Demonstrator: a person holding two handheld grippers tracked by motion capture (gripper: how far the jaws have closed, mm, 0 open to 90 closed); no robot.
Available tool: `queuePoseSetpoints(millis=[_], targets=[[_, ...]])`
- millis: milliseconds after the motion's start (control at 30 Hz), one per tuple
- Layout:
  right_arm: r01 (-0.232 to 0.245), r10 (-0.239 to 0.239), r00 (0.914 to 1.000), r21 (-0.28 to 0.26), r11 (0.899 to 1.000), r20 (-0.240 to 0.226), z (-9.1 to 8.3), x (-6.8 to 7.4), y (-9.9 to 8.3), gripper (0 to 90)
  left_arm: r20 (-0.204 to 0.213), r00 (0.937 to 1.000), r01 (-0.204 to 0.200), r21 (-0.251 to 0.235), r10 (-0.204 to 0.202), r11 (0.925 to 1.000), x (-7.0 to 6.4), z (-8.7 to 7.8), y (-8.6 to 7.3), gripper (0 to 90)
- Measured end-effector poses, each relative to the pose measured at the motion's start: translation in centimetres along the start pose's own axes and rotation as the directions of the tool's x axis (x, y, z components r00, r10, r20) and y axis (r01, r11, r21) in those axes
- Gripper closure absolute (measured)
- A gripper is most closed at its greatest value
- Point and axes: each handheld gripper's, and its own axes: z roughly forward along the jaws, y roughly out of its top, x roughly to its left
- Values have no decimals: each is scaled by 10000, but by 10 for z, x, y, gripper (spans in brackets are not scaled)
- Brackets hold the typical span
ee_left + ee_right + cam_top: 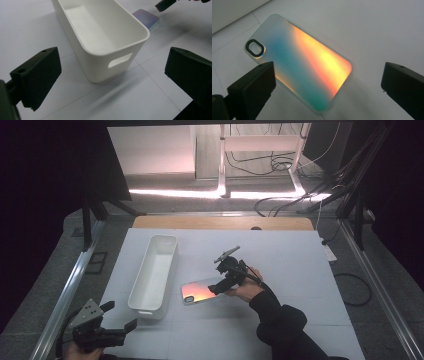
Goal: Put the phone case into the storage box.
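Hovering our right tongs (216, 289) over the phone case (200, 291), we hold them wide open with nothing between the jaws yet. The case lies flat near the middle of the desk (280, 255), just beside the long right wall of the white bin (154, 272), its camera cutout toward the near edge. In the right gripper view the iridescent back (304, 65) sits between the spread jaws, closer to one jaw than the other.

To take it cleanly, we judge it best to centre the jaws across the narrow width, come down until the tips meet the desk, and close on the two long rims, since the case is thin and likely slippery and flexible.

Our left tongs (117, 316) wait by the near left corner, also wide open and empty, facing the bin's handle slot (120, 60). The bin looks empty. Its wall stands close to the case, so we keep the jaw on that side clear of it.
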Motion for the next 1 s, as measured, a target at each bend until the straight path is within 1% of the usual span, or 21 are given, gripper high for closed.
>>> queuePoseSetpoints(millis=[67, 100, 267, 333, 367, 433, 567, 600, 733, 900, 1000], targets=[[3, -3, 9999, 38, 10000, 102, 2, 1, 2, 72, 4, 10000, 0, 1, 0, 10000, 0, 0, 0, 14], [55, -55, 9999, 37, 10000, 110, 3, 1, 4, 125, 2, 10000, 4, 1, -4, 10000, 0, 0, 0, 14], [27, -27, 10000, -38, 10000, -50, 4, 0, 8, 324, 10, 10000, 12, -1, -12, 10000, 0, 0, 0, 14], [-5, 5, 9998, -2, 10000, -175, 5, 0, 10, 432, 12, 10000, 19, -1, -19, 10000, 0, 0, 0, 14], [19, -18, 9998, 74, 10000, -199, 6, -1, 11, 518, 13, 10000, 17, -3, -17, 10000, 0, 0, 0, 14], [78, -75, 9996, 138, 9999, -260, 7, -2, 12, 615, 15, 10000, 16, -8, -16, 10000, 0, 0, 0, 14], [238, -228, 9990, 245, 9994, -379, 8, -4, 14, 854, 14, 10000, 14, -9, -14, 10000, 0, 0, 0, 15], [256, -245, 9989, 256, 9993, -409, 9, -4, 15, 894, 13, 10000, 17, -7, -17, 10000, 0, 0, 0, 15], [249, -240, 9993, 318, 9992, -302, 12, -6, 16, 895, 5, 10000, 8, 3, -8, 10000, 0, 0, 0, 15], [209, -206, 9997, 360, 9991, -107, 23, -10, 19, 895, 3, 10000, 8, 10, -8, 10000, 0, 0, 0, 16], [142, -143, 9999, 285, 9995, 40, 28, -13, 21, 895, 0, 10000, 8, 11, -8, 10000, 0, 0, 0, 15]])
